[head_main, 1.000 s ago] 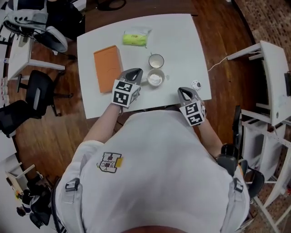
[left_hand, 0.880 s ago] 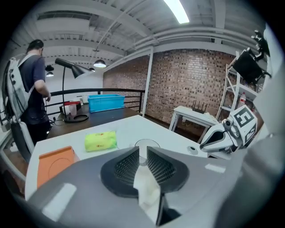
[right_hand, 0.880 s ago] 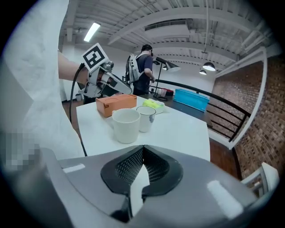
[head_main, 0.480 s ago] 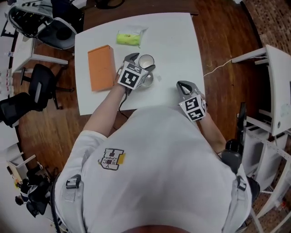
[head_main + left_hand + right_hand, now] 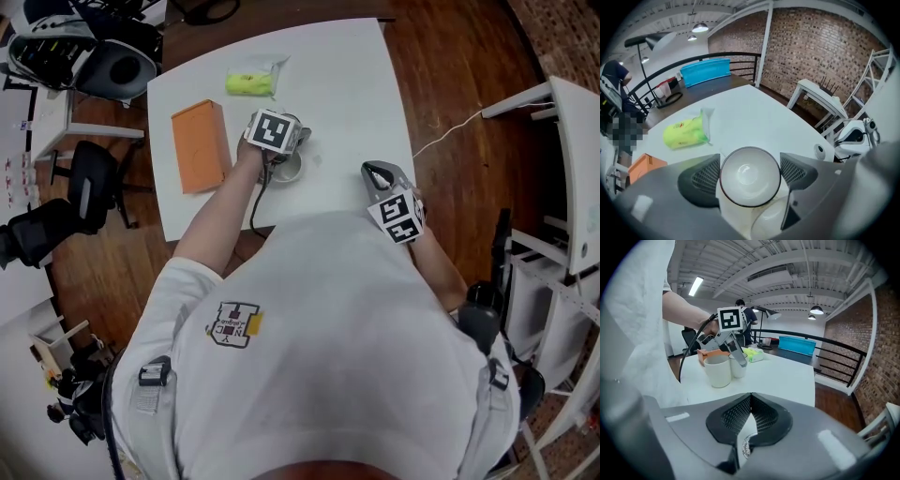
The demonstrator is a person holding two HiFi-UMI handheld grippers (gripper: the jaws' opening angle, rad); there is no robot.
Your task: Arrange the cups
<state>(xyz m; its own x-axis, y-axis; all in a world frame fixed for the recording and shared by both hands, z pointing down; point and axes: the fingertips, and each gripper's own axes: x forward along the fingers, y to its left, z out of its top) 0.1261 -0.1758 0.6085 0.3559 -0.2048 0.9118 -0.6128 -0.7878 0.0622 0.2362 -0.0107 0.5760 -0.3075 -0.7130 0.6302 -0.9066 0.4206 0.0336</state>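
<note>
Desk (image 5: 347,84), white, square top.

Containers:
- Two plain white cups stand upright just left of the desk's middle, just beside each other; I cannot tell whether they touch.
- Far cup (image 5: 750,180): thin dark rim, glossy white inside, nothing in it.
- Near cup (image 5: 717,371): straight-sided and all white. In the left gripper view only an arc of its mouth shows below the far cup, so its contents are unclear.

Grippers:
- Left hand-held gripper (image 5: 749,173) points steeply down over the far cup. Its jaws have just been opening and stand wide.
- The far cup sits between the jaws, one ribbed pad close beside each side of the rim, not clamped on it.
- Right hand-held gripper (image 5: 749,399) hangs over the near right part of the desk, well apart from the cups. Its jaws are closed together with nothing between them.

Other items:
- Orange box (image 5: 199,145) lies flat to the left of the cups.
- Yellow-green packet (image 5: 251,82) in a clear wrapper lies on the far side of the desk.
- Small round white disc (image 5: 819,151) lies near the right edge.
</note>
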